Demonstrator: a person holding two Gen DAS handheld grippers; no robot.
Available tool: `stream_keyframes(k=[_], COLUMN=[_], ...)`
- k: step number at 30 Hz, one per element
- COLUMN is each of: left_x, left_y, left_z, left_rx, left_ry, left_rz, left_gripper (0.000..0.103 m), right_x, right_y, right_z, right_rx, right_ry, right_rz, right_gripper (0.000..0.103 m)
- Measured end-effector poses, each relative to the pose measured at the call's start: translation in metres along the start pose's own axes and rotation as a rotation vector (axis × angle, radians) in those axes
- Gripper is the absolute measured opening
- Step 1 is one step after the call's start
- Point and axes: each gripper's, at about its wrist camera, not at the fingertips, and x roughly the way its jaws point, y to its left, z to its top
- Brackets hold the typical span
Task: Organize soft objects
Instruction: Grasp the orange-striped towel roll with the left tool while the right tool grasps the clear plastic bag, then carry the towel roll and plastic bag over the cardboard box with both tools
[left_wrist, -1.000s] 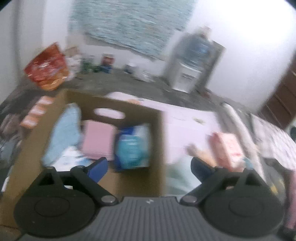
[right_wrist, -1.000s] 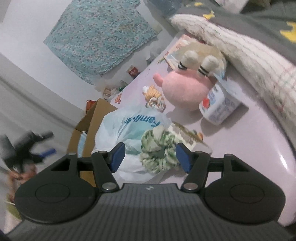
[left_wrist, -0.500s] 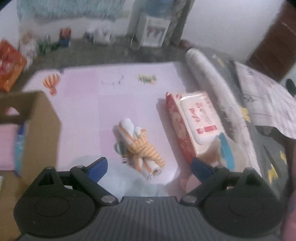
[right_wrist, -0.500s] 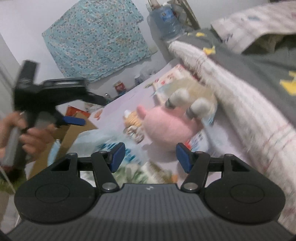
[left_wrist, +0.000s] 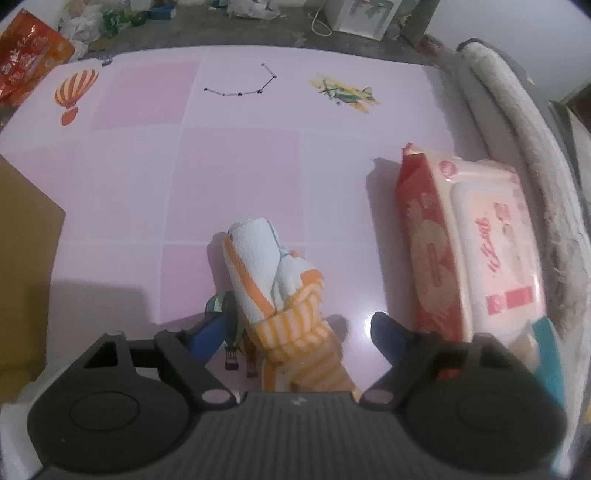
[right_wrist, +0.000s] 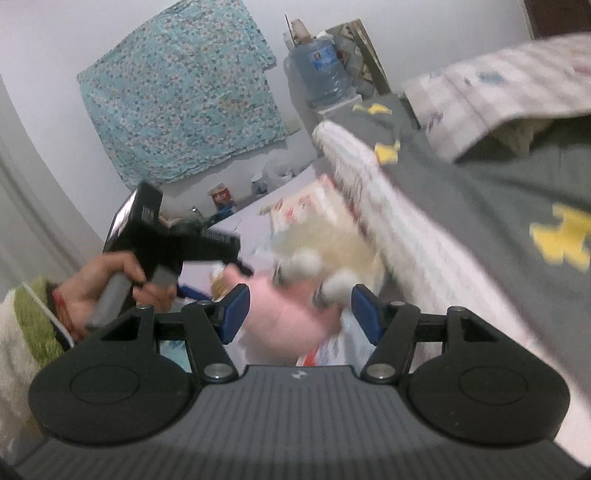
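A rolled white and orange striped towel (left_wrist: 266, 273) lies on the pink mat (left_wrist: 236, 166). My left gripper (left_wrist: 295, 332) points down over it with a blue finger on either side; the jaws are closing and the pads do not press the towel. In the right wrist view that left gripper (right_wrist: 166, 240) is held by a hand (right_wrist: 110, 288). My right gripper (right_wrist: 301, 310) is open, its fingers framing a blurred pink plush toy (right_wrist: 291, 321) with white feet; whether they touch it is unclear.
A red and pink wet-wipes pack (left_wrist: 469, 251) lies right of the towel, against a rolled blanket (left_wrist: 517, 129). A cardboard box edge (left_wrist: 26, 258) stands at the left. A small dark clip (left_wrist: 225, 314) sits by the towel. Grey bedding (right_wrist: 498, 221) fills the right.
My left gripper swung from above the cardboard box to the right and down over the towel, its jaws narrowing. My right gripper moved from the plastic bag and green bundle toward the pink plush.
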Motion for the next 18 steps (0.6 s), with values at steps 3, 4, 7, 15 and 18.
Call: stream_keyframes(k=[3, 4, 7, 15, 18], left_x=[0.000, 0.000, -0.002, -0.008, -0.015], left_y=[-0.001, -0.001, -0.004, 0.004, 0.007], left_z=[0.001, 0.001, 0.000, -0.001, -0.003], left_rx=[0.014, 0.018, 0.042, 0.023, 0.012], left_ry=[-0.029, -0.036, -0.050, -0.057, -0.078], left_rz=[0.020, 0.025, 0.044, -0.012, -0.035], left_gripper=[0.081, 0.076, 0.060, 0.043, 0.042], right_x=[0.019, 0.027, 0.055, 0.134, 0.152], right_y=[-0.001, 0.000, 0.008, 0.044, 0.044], right_z=[0.031, 0.040, 0.063, 0.070, 0.067], right_rx=[-0.010, -0.020, -0.061, -0.343, -0.352], right_ry=[0.029, 0.055, 0.130, 0.373, 0.428], right_rz=[0.025, 0.036, 0.038, -0.069, -0.090], right_gripper=[0.065, 0.069, 0.074, 0.087, 0.088])
